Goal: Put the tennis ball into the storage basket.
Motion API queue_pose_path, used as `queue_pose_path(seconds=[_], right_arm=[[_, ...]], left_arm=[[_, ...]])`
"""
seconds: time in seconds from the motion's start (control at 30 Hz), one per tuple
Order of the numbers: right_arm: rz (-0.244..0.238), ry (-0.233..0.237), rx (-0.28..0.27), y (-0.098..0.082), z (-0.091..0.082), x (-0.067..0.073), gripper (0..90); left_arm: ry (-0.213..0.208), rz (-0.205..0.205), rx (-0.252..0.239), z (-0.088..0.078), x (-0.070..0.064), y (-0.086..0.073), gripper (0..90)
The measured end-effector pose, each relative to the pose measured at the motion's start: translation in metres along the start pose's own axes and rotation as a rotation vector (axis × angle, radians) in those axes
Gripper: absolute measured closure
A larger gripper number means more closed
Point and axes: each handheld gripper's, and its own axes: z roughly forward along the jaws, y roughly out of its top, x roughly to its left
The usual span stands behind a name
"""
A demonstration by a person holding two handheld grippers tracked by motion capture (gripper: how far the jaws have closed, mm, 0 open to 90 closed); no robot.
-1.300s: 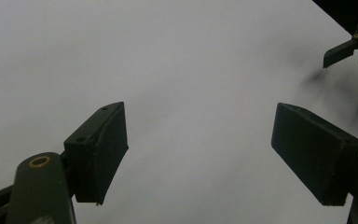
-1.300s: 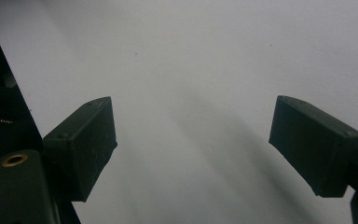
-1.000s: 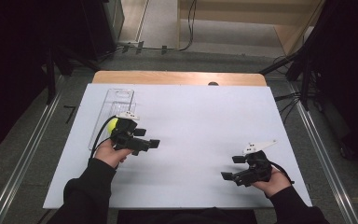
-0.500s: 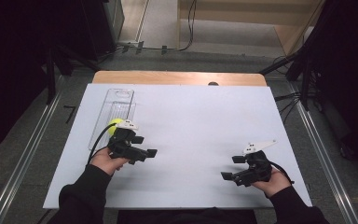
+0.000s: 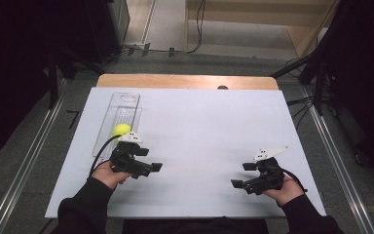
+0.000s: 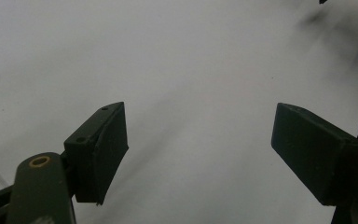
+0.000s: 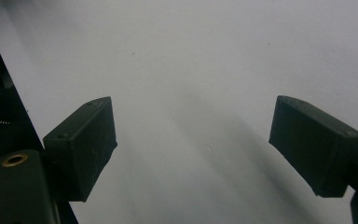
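My left gripper [image 5: 148, 167] sits over the white board [image 5: 209, 131] near its left edge, jaws apart with only bare board between them in the left gripper view [image 6: 200, 140]. My right gripper [image 5: 243, 176] rests near the board's right front, jaws likewise wide and holding nothing [image 7: 193, 140].

Yellow ball [image 5: 121, 129]: one, round, so no long axis and no heading to note. It lies in the clear tray [image 5: 125, 100], at the tray's near end, just beyond my left gripper and not touching its jaws.

Clear tray: one, long and narrow, long axis running from the near side to the far side of the board, along its left edge.

Count: two grippers, one ball, one tray, one board.
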Motion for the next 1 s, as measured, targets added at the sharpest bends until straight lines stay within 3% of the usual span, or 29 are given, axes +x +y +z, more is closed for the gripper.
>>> queue_pose_path(seconds=[0.37,1.0], right_arm=[[0.004,-0.001,0.001,0.000,0.000,0.000,12.6],[0.008,-0.006,0.005,0.000,0.000,-0.001,12.7]], left_arm=[[-0.023,0.013,-0.021,-0.004,-0.002,-0.013,19.5],[-0.019,0.008,-0.028,-0.014,0.000,-0.028,19.4]])
